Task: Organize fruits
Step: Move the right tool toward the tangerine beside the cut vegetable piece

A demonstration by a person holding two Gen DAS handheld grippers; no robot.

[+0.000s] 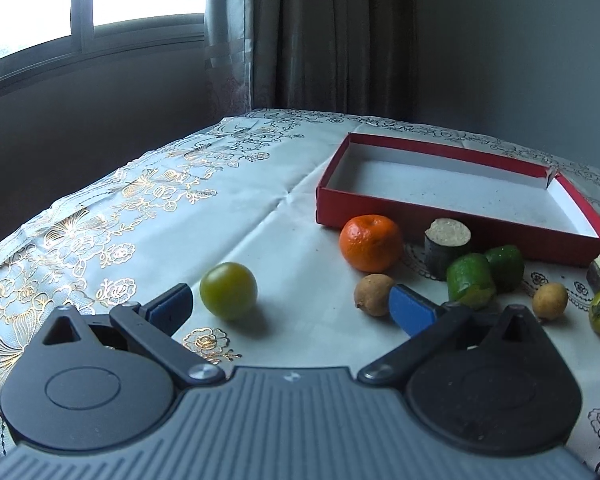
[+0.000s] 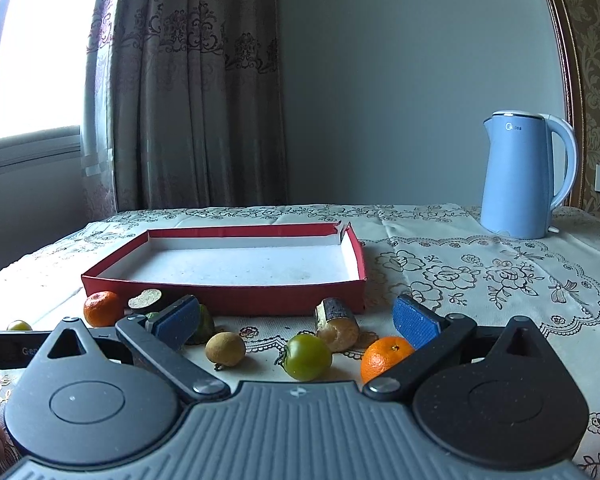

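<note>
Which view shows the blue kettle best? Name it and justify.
The right wrist view. The blue kettle stands there whole, with spout, lid and handle, at the far right of the table, beyond the red box. The left wrist view does not show it at all; its frame ends near the box's right end.

Red shallow box (image 2: 224, 300) – white inside, nothing in it, flat on the cloth, far of the fruit. Along its near wall, left to right: orange mandarin (image 2: 101, 308), cut dark-skinned piece (image 2: 144, 300), brown longan (image 2: 225, 349), green tomato (image 2: 307, 356), second cut piece (image 2: 337, 326), second mandarin (image 2: 383, 357). Lone green fruit (image 1: 228, 290) – far left, well apart.
</note>
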